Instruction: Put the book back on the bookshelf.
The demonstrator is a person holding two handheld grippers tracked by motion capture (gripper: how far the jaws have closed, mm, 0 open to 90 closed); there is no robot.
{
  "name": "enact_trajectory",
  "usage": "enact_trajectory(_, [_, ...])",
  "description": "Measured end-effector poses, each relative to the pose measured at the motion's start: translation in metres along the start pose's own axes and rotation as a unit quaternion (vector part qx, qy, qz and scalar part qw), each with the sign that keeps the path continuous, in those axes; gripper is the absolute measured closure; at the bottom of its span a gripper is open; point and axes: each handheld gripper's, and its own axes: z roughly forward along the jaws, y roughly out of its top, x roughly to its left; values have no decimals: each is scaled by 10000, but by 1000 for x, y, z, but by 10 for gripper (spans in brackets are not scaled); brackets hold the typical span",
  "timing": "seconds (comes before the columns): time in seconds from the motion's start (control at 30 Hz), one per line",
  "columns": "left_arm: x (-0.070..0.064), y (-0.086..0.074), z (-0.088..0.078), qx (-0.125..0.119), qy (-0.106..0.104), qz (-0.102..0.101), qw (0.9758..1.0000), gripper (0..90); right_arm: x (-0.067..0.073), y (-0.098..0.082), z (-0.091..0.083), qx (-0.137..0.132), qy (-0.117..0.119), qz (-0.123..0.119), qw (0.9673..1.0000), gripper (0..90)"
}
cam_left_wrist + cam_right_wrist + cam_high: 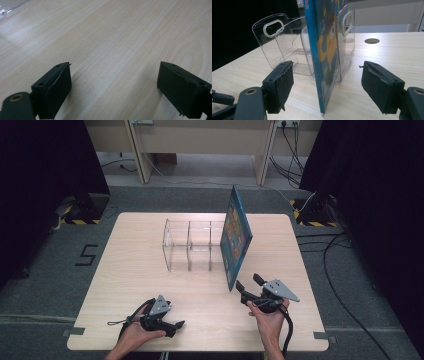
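A blue picture book (235, 237) stands upright in the rightmost slot of a clear plastic divider rack (190, 245) at the table's middle. In the right gripper view the book (324, 50) rises between my jaws, its near bottom corner just ahead of them, and the clear rack (284, 42) spreads behind it. My right gripper (248, 282) is open, a short way in front of the book's near edge and not touching it. My left gripper (177, 325) lies low near the front edge, open, with bare wood between its fingers (53, 87).
The wooden table (130, 285) has free surface left of the rack and along the front. A round cable hole (372, 40) sits in the tabletop beyond the rack. Dark curtains, cables and a desk stand on the floor beyond the table.
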Motion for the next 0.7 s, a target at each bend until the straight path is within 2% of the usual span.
enact_trajectory(0.4, [0, 0, 0, 4, 0, 4, 10000, 112, -4, -3, -11, 44, 38, 16, 10000, 262])
enact_trajectory(0.57, [0, 0, 0, 6, 0, 5, 10000, 112, -4, -5, -16, 100, 69, 94, 9999, 262])
enact_trajectory(0.7, [0, 0, 0, 5, 0, 4, 10000, 112, -6, -7, -20, 105, 95, 52, 9999, 263])
